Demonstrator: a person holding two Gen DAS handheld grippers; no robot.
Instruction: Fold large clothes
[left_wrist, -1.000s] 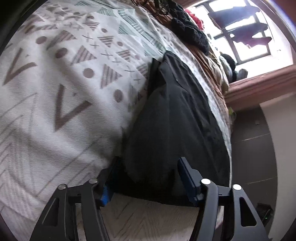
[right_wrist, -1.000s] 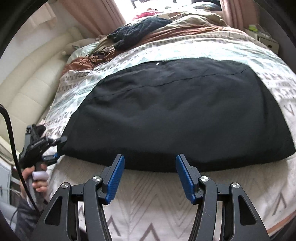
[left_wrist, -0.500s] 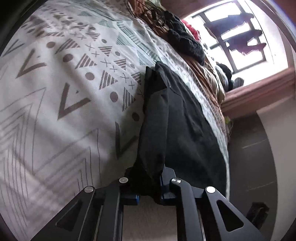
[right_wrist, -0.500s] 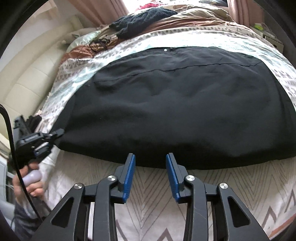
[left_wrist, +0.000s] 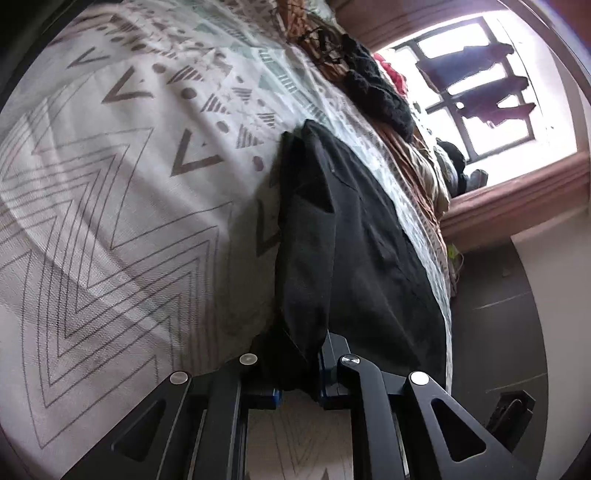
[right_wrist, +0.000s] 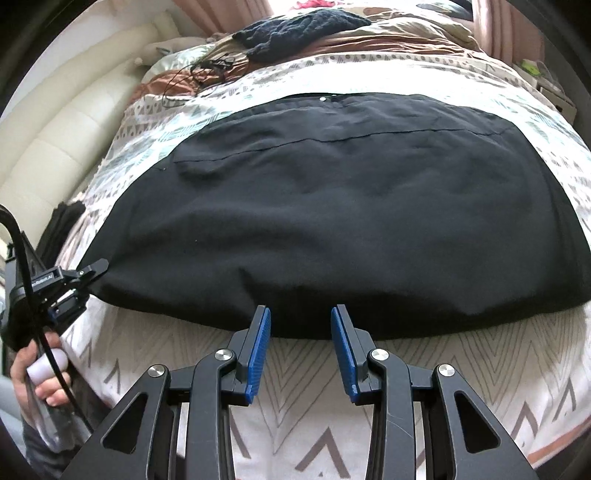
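My left gripper (left_wrist: 297, 373) is closed tight on one corner of the black garment (right_wrist: 343, 206); the cloth is bunched between its two jaws and rises in a fold from them. My right gripper (right_wrist: 300, 345) stands partly open over the near hem of the same garment. Its two blue pads (right_wrist: 258, 354) are apart, and I see no cloth pressed between them; the tips are just at the hem.

There is one black garment. It lies spread flat across the bed, on one patterned bedspread (right_wrist: 321, 435) with grey zigzags and triangles. One seam line runs across it, and one small pale button (right_wrist: 323, 98) sits at its far edge.

In the right wrist view I see my left gripper (right_wrist: 79, 278) from the side, at the garment's left corner, with one hand (right_wrist: 38, 373) on its handle and one black cable beside it.

Beyond the garment lie one dark knitted item (right_wrist: 295, 31), some brown bedding (right_wrist: 388, 33) and thin black cords (right_wrist: 199, 74). One padded cream headboard (right_wrist: 62, 136) is at the left. One window (left_wrist: 476, 85) is bright, with two dark pieces hanging before it.
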